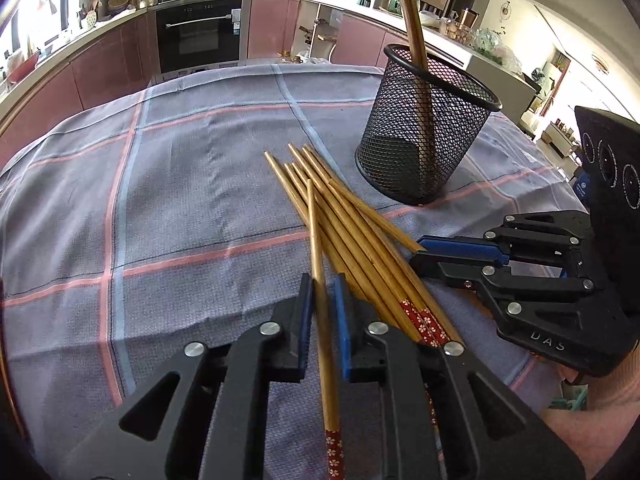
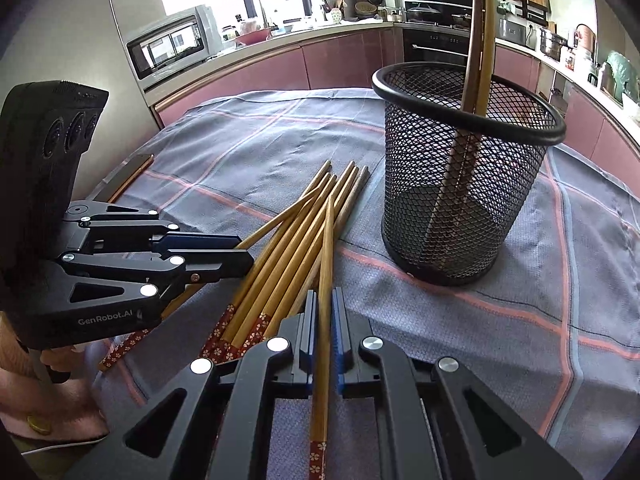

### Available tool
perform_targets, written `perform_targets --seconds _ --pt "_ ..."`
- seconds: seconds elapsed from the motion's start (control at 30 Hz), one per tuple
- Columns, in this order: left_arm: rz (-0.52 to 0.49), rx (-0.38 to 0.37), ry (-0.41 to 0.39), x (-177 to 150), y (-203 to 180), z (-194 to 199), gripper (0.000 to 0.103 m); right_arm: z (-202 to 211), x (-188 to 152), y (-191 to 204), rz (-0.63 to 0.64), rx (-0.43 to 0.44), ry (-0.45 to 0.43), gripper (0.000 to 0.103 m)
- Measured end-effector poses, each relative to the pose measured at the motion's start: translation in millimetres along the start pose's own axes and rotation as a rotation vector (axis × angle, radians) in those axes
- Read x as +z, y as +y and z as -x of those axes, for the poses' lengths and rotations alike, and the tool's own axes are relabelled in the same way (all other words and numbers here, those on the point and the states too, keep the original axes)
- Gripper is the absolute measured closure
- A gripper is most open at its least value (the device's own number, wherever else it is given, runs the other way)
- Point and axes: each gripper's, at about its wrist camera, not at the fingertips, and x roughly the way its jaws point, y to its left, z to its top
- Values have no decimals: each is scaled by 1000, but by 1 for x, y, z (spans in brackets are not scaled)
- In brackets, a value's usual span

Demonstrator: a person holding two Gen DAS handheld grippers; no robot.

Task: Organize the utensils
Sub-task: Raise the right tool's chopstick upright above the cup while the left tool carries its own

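Observation:
Several bamboo chopsticks with red flowered ends lie in a loose pile (image 1: 360, 240) (image 2: 288, 248) on the checked cloth. In the left wrist view my left gripper (image 1: 322, 292) is shut on one chopstick (image 1: 316, 232), which points away over the pile. My right gripper (image 2: 324, 300) is shut on another chopstick (image 2: 328, 240), held the same way. Each gripper also shows in the other's view, left gripper (image 2: 244, 252) and right gripper (image 1: 418, 256), both at the pile's near end. A black mesh cup (image 1: 424, 136) (image 2: 460, 184) stands upright beyond the pile with two chopsticks (image 1: 412, 20) (image 2: 480, 20) in it.
The blue-grey cloth with pink stripes (image 1: 180, 200) (image 2: 520, 300) covers the table. A dark flat object (image 2: 132, 172) lies at the table's left edge. Behind the table run pink kitchen cabinets, with an oven (image 1: 198, 36) and a microwave (image 2: 172, 44). A person's hand (image 2: 60, 400) holds the left gripper.

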Motion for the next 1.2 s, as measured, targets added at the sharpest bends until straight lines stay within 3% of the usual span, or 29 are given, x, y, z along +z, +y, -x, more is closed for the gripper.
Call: perform_targets --seconds 0.2,0.73,1.2 --pt "2 -12 -59 5 -4 21 96 31 4 -3 -4 2 -82 97" --pt "-52 -151 -299 44 -19 121 96 108 25 -29 -76 8 -318 97" --pt "-65 -171 -438 105 -39 145 96 157 75 -39 -39 -3 -481 97"
